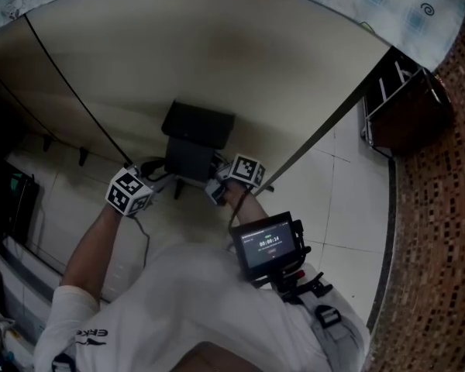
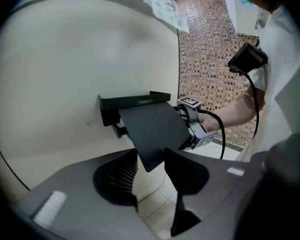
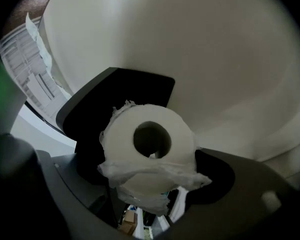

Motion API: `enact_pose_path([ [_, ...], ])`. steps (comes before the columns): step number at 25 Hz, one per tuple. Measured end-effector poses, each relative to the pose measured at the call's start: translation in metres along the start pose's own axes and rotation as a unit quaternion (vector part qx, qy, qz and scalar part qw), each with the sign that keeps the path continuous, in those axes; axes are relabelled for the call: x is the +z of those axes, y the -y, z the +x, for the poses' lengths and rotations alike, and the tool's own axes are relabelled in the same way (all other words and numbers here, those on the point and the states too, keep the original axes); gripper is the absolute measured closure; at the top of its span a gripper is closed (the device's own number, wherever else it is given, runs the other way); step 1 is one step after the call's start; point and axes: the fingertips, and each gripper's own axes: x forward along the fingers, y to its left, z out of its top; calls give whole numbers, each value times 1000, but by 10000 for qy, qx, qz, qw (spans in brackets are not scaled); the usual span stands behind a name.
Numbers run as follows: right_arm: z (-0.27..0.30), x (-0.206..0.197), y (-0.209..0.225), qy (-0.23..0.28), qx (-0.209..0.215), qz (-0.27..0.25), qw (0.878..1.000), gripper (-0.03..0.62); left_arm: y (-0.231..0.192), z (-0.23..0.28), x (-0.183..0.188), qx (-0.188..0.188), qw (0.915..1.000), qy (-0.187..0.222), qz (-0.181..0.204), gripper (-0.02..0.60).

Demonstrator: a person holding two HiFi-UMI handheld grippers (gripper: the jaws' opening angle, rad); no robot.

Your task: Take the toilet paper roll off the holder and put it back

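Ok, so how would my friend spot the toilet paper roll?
Find the big cream wall, then the black holder fixed to it. Just in front of the holder is the toilet paper roll, pinched in the right gripper. It is the only white, round thing there, with a dark hole in its middle and a torn, crinkly sheet hanging off it.

holder [image 2: 135, 102] on wall [image 2: 65, 74], flap [image 2: 155, 129] tip between left gripper [image 2: 150, 161] jaws; toilet paper roll [image 3: 150, 149] in right gripper [image 3: 152, 173], before holder.
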Motion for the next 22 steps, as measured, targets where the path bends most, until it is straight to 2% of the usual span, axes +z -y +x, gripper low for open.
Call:
enact_pose_path([
  [6,16,-12,1,-508,74,-240,9984,137,-2,1,1,52,10000,-3,-19,416],
  [22,19,-21,2,-842,35,-359,9958,134,-1,0,0,110,9999,-86,13,416],
])
